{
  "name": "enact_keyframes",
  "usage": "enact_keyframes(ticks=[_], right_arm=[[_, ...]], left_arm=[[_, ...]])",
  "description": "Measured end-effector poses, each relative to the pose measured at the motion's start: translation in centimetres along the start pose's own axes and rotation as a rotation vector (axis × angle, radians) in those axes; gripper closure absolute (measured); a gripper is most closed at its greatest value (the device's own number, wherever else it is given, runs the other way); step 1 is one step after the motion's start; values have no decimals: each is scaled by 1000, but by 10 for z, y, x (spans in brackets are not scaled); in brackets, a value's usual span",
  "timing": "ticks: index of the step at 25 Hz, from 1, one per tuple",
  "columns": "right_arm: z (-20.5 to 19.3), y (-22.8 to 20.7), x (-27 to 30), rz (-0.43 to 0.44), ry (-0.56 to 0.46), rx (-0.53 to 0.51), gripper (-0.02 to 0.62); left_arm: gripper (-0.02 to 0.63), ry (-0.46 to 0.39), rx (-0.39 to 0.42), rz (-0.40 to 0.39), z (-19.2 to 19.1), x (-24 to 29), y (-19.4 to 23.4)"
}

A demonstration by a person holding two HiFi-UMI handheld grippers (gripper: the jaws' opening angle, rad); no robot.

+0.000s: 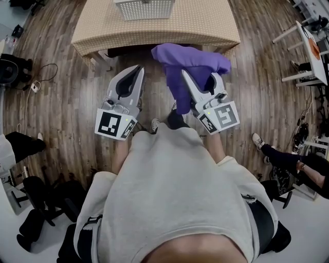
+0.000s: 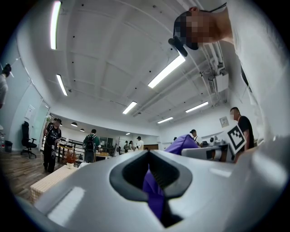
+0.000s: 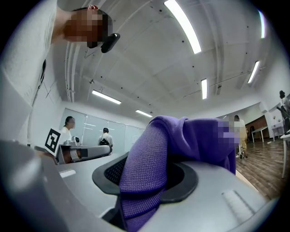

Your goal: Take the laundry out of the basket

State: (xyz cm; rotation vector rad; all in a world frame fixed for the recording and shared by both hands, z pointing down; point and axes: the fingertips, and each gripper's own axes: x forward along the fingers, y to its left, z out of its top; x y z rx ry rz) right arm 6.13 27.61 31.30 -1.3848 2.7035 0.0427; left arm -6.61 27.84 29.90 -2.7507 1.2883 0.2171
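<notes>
Two grippers are held out level over the wooden floor (image 1: 67,87), just in front of a table (image 1: 103,28) on which the white mesh basket (image 1: 144,9) stands. The right gripper (image 1: 188,77) has its jaws clamped on a purple knitted garment (image 1: 190,59), which is out of the basket, bunched over the jaw tips and hanging down beside them. The left gripper (image 1: 135,70), apart from the garment in the head view, has its jaws drawn narrow with a thin purple strip (image 2: 152,188) pinched in the slot between them.
</notes>
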Motion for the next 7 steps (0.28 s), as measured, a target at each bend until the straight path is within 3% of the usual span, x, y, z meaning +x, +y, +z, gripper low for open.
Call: enact_keyframes(ticks=[7], right_arm=[[-1,0,8,19,-7,-4,419]], left_arm=[[595,2,2,5,-3,4,4]])
